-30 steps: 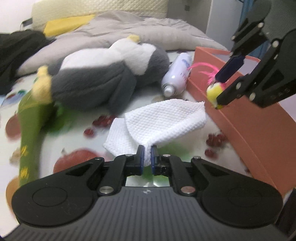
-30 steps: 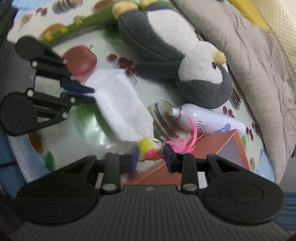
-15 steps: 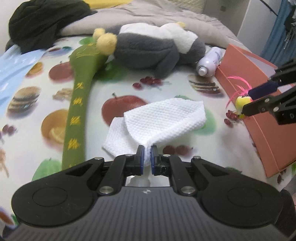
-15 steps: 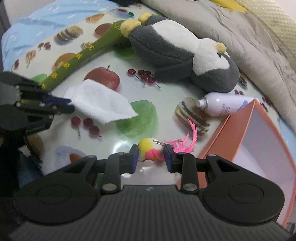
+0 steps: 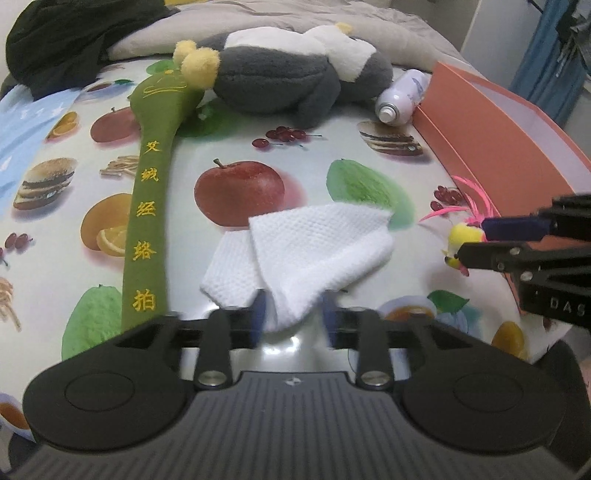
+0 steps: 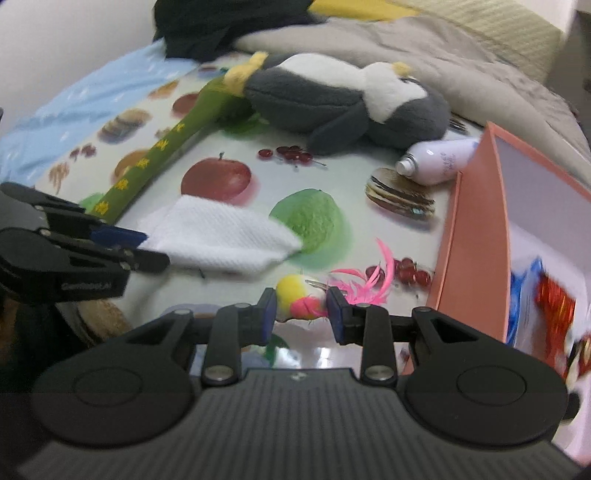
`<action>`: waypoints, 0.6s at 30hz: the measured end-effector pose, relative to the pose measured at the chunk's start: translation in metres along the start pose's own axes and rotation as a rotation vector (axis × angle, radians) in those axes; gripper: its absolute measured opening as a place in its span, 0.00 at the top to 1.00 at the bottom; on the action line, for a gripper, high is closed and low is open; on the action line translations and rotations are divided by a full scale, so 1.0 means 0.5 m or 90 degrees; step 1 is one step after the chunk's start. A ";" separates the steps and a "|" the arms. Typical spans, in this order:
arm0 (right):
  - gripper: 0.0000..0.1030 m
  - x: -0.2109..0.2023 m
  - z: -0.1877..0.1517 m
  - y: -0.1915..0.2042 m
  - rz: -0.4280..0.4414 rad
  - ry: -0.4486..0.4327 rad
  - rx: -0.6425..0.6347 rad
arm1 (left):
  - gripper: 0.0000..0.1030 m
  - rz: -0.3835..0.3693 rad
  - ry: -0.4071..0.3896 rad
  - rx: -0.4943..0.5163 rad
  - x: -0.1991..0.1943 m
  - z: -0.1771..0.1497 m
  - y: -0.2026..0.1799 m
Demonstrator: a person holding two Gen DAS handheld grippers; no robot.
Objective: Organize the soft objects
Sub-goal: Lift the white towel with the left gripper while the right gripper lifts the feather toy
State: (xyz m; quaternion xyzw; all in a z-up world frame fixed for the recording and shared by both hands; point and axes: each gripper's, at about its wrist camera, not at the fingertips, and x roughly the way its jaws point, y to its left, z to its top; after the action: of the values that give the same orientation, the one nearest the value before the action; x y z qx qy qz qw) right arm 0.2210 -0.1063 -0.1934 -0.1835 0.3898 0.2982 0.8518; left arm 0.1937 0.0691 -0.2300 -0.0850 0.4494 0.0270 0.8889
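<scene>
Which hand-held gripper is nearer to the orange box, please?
Right. The right hand-held gripper, clamping a feather toy, sits just beside the orange box; the left hand-held gripper, opening around the white cloth, is farther away.

A bedroom in a home: the work goes on atop a bed (image 5: 332, 155) spread with a glossy cloth printed with apples, burgers and cherries. A rumpled grey duvet (image 6: 424, 40) and a yellow pillow (image 6: 354, 9) lie at the far end, dark clothing (image 5: 62, 33) is heaped beside them, and a plush penguin (image 5: 295, 74) sprawls nearby
</scene>
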 end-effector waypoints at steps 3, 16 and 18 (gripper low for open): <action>0.68 0.007 -0.030 0.008 -0.007 -0.009 0.041 | 0.52 -0.049 -0.015 0.019 -0.008 -0.005 0.000; 0.68 0.014 -0.096 0.018 -0.052 -0.065 0.183 | 0.38 -0.087 -0.066 0.075 -0.005 0.012 -0.003; 0.68 0.017 -0.102 0.013 -0.047 -0.063 0.199 | 0.38 -0.085 -0.061 0.085 0.009 0.018 -0.005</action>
State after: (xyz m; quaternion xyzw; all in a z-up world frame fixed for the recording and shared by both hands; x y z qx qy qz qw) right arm 0.1927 -0.1259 -0.2326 -0.0484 0.3822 0.2107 0.8984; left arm 0.2039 0.0684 -0.2281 -0.0538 0.4007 -0.0584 0.9128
